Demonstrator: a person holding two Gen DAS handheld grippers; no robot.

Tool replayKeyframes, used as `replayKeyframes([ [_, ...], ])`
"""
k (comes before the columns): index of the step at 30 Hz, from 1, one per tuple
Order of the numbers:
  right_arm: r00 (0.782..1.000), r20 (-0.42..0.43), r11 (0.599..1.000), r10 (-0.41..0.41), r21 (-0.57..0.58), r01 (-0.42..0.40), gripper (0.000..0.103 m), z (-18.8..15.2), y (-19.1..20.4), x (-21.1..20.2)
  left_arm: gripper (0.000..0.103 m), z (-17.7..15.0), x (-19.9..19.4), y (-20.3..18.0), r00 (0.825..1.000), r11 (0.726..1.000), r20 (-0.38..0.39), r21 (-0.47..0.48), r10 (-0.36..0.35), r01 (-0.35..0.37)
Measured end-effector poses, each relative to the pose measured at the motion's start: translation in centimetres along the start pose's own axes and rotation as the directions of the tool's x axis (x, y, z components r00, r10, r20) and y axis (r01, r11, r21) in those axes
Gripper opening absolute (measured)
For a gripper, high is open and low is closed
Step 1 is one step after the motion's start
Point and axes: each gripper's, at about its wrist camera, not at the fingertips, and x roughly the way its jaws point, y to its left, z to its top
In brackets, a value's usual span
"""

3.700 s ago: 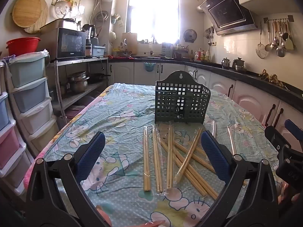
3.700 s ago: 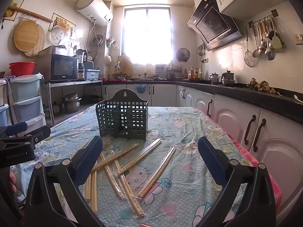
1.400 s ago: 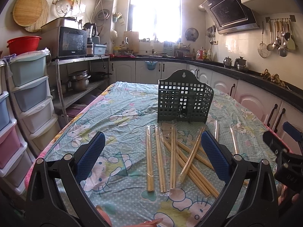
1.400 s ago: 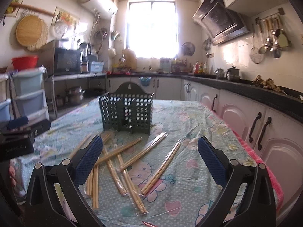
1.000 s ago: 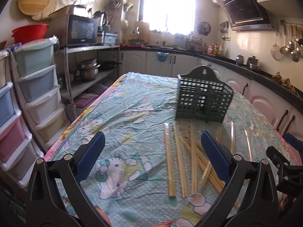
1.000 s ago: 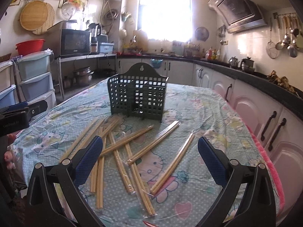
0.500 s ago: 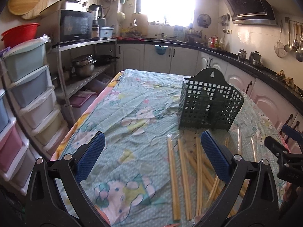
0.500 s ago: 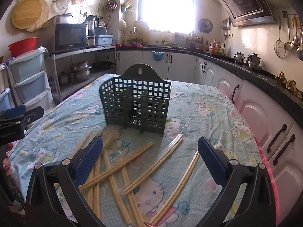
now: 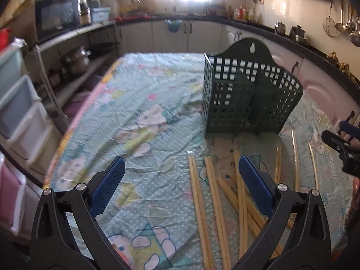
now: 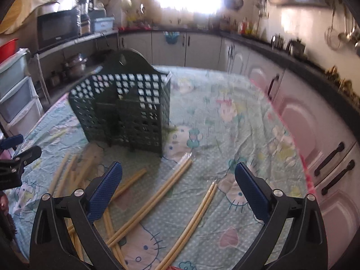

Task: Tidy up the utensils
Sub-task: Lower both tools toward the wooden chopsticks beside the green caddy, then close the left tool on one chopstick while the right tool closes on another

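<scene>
The left gripper (image 9: 180, 182) hangs over the tabletop (image 9: 144, 121) with its jaws spread wide and nothing between them. Most of the gap frames bare patterned cloth, while the wrapped chopstick pairs (image 9: 216, 202) lie under the right side of the gap and run beneath the right-hand finger; none of them touches the blue pads (image 9: 108, 189). The dark green slotted utensil holder (image 9: 249, 99) stands upright farther ahead, beyond the sticks' far ends and to the right of the gripper's centre line. The right gripper (image 10: 177, 184) is also wide open and holds nothing. One long chopstick pair (image 10: 155, 200) crosses diagonally under the middle of its jaws, a second pair (image 10: 198, 216) lies nearer the right-hand finger, and more sticks are heaped under the left-hand finger. From this view the utensil holder (image 10: 126, 110) sits ahead and left of the jaws, just beyond the sticks.
</scene>
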Motion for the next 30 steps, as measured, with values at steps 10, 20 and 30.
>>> replayKeyframes([
  [10,0.970,-0.226,0.991,0.085,0.116,-0.059,0.064,0.7,-1.0,7.2,0.053,0.1,5.5,1.7,0.980,0.996,-0.181,-0.035,-0.082,0.077],
  [20,0.934,-0.330,0.976,0.134,0.206,-0.068,0.043,1.1,-1.8,10.7,0.027,0.9,9.2,1.5,0.934,0.977,-0.289,-0.089,-0.209,0.191],
  [30,0.909,-0.384,0.954,0.163,0.297,-0.046,0.029,1.6,-3.2,12.7,0.024,2.6,11.8,2.6,0.886,0.951,-0.353,-0.185,-0.301,0.249],
])
